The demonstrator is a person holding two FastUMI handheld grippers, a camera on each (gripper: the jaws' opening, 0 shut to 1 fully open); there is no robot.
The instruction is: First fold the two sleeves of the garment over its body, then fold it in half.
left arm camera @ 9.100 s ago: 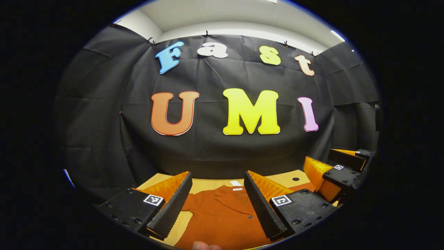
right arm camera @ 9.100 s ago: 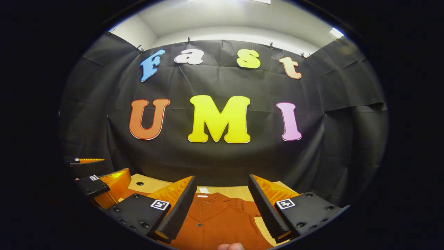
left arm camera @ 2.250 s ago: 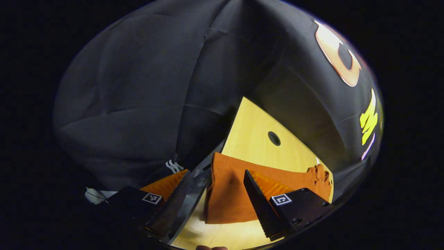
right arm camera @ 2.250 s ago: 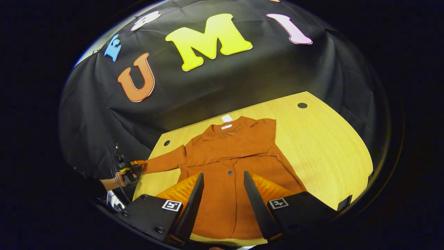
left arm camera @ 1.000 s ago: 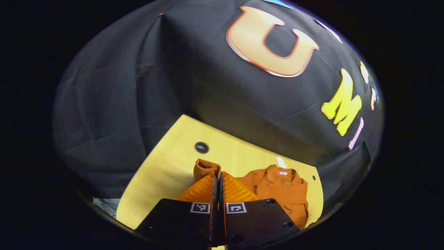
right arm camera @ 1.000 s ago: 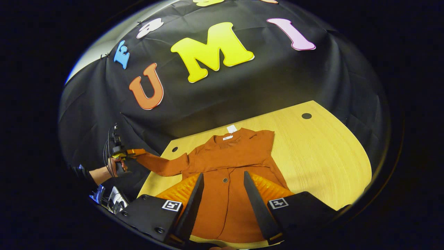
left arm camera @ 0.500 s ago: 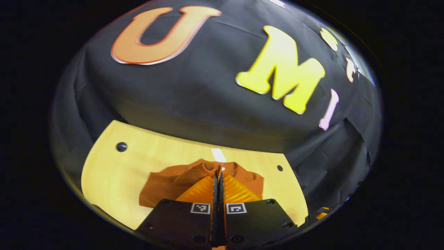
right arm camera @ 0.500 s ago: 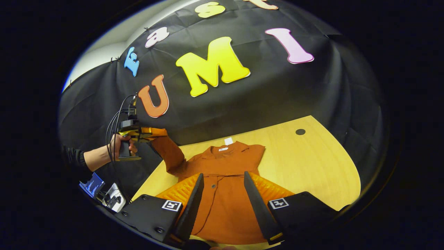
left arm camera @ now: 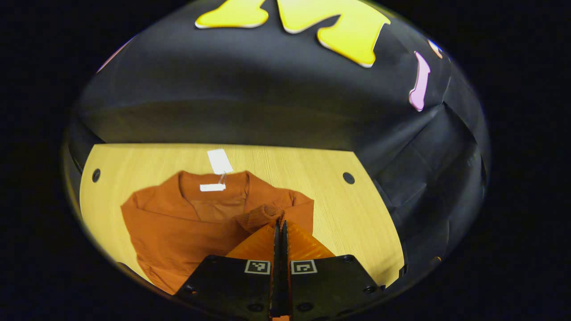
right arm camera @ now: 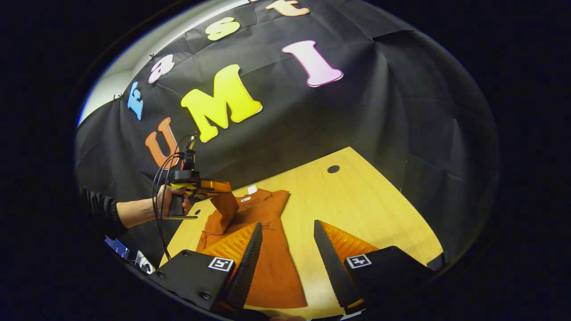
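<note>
A rust-orange buttoned garment [left arm camera: 178, 227] lies flat on the wooden table [left arm camera: 312, 165], collar toward the wall. My left gripper [left arm camera: 280, 224] is shut on the ribbed cuff of its sleeve [left arm camera: 261, 215], held above the garment's chest near the collar. In the right gripper view, that left gripper [right arm camera: 203, 185], in a person's hand [right arm camera: 167, 201], holds the sleeve [right arm camera: 224, 208] lifted and bent over the garment [right arm camera: 270, 254]. My right gripper [right arm camera: 287, 225] stands open above the garment's right edge and bare table, with nothing between its fingers.
A white tag [left arm camera: 219, 161] lies on the table beyond the collar. Round holes [left arm camera: 349, 178] mark the table's far corners. The table [right arm camera: 370, 205] is bare wood to the garment's right. Cables [right arm camera: 163, 178] trail from the left gripper; small gear [right arm camera: 142, 263] sits below the table's left edge.
The left gripper has carried the cuff from the table's left side up and over the garment's chest. The right gripper, still open, has swung toward the table's right side.
</note>
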